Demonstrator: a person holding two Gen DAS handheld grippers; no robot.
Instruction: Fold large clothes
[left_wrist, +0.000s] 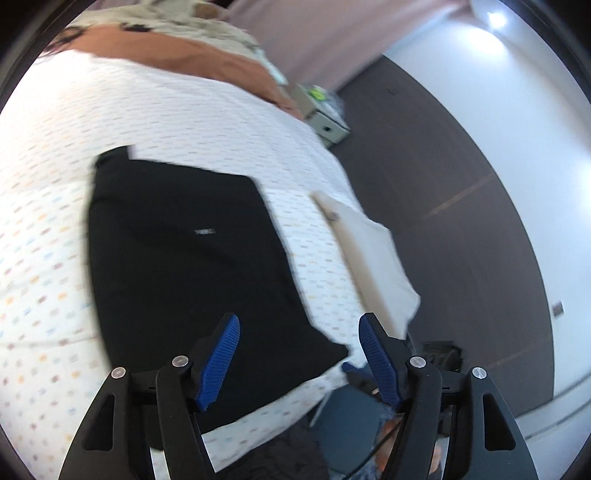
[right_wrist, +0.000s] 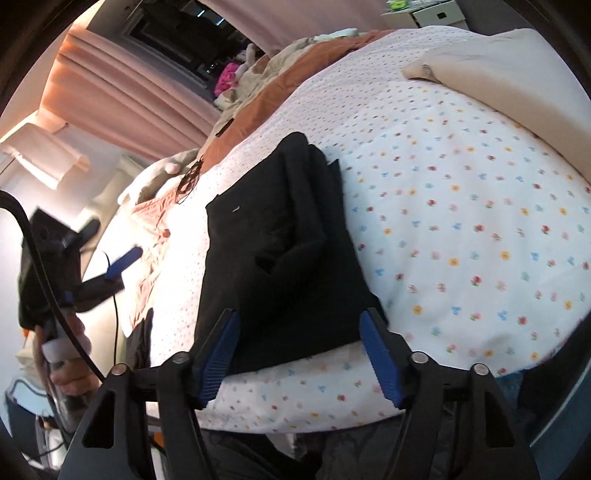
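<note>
A black garment (left_wrist: 192, 251) lies folded into a flat rectangle on the bed's floral white sheet (left_wrist: 207, 118). It also shows in the right wrist view (right_wrist: 288, 258), with bunched folds on top. My left gripper (left_wrist: 299, 325) is open and empty, above the garment's near edge. My right gripper (right_wrist: 299, 321) is open and empty, just above the garment's near edge at the bed side. The left gripper also shows in the right wrist view (right_wrist: 110, 258), held off the bed's left side.
A beige pillow (left_wrist: 369, 258) lies on the bed's corner, also in the right wrist view (right_wrist: 509, 70). An orange blanket (left_wrist: 192, 59) and crumpled bedding lie at the far end. A small white cabinet (left_wrist: 325, 110) stands on the dark floor (left_wrist: 443, 206). Pink curtains (right_wrist: 122, 99) hang behind.
</note>
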